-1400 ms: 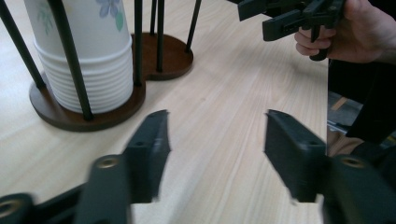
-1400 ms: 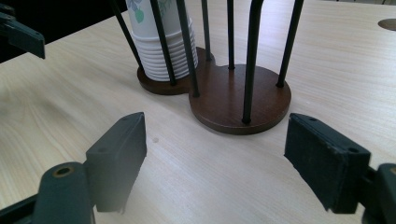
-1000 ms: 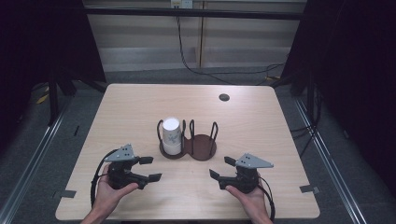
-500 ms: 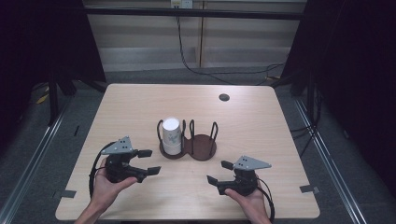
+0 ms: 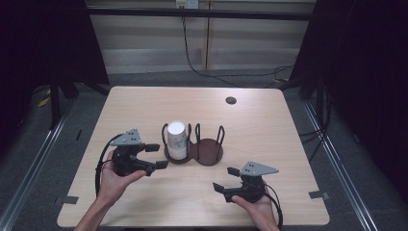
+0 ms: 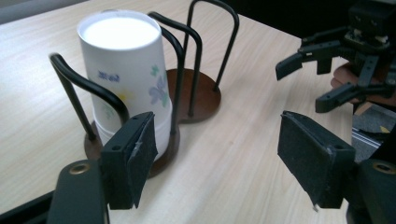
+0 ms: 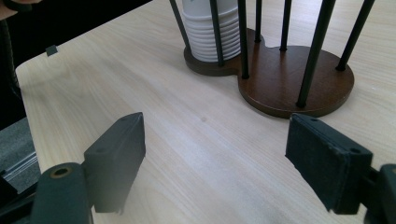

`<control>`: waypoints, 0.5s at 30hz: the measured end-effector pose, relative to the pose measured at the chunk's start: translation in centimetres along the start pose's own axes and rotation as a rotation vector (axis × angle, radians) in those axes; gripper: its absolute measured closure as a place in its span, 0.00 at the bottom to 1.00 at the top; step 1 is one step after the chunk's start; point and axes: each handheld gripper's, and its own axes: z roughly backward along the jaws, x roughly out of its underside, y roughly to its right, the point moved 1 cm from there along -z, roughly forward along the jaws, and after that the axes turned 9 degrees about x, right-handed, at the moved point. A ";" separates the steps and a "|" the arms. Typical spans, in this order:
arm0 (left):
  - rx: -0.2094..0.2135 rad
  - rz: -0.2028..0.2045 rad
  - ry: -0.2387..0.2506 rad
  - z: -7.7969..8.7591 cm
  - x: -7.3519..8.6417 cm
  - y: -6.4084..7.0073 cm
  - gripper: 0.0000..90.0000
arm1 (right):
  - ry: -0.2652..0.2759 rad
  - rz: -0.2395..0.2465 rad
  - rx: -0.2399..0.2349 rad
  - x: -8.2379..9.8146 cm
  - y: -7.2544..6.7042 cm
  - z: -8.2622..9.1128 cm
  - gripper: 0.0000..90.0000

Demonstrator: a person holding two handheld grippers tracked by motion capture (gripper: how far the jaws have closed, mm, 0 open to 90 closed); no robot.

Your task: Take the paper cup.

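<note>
Standing upside down in the left ring of the wire holder [image 5: 208,150], the paper cup stack [image 5: 176,139] waits mid-table; left gripper [image 5: 155,156], jaws just narrowing, and right gripper [image 5: 226,179], just widening, both gape empty.

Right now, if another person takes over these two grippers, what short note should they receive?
Left gripper: open, holds nothing, fingers have just been closing, beside the cup stack.
Right gripper: open, holds nothing, fingers have just been opening, over the table in front of the holder.
Things: the stack stands upside down in the holder's left bay; the right bay is bare.
Done: no cup lies outside the holder.
Left: probably to grasp the top cup.
</note>
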 end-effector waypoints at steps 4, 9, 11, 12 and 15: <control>-0.005 -0.015 -0.031 -0.1 -1.2 -0.4 0.32 | 0.003 0.001 -0.003 0.0 0.0 0.0 0.21; -0.023 -0.018 -0.032 0.1 -2.1 -0.8 0.32 | 0.004 0.007 -0.007 -0.1 -0.1 0.1 0.20; -0.034 -0.021 -0.052 0.1 -2.5 -0.9 0.33 | 0.007 0.005 -0.011 -0.1 -0.1 0.3 0.20; -0.039 -0.023 -0.067 0.0 -2.7 -1.1 0.33 | 0.010 0.006 -0.014 -0.1 -0.1 0.3 0.20; -0.045 -0.022 -0.084 0.0 -3.2 -1.4 0.32 | 0.015 0.007 -0.016 -0.2 0.0 0.5 0.19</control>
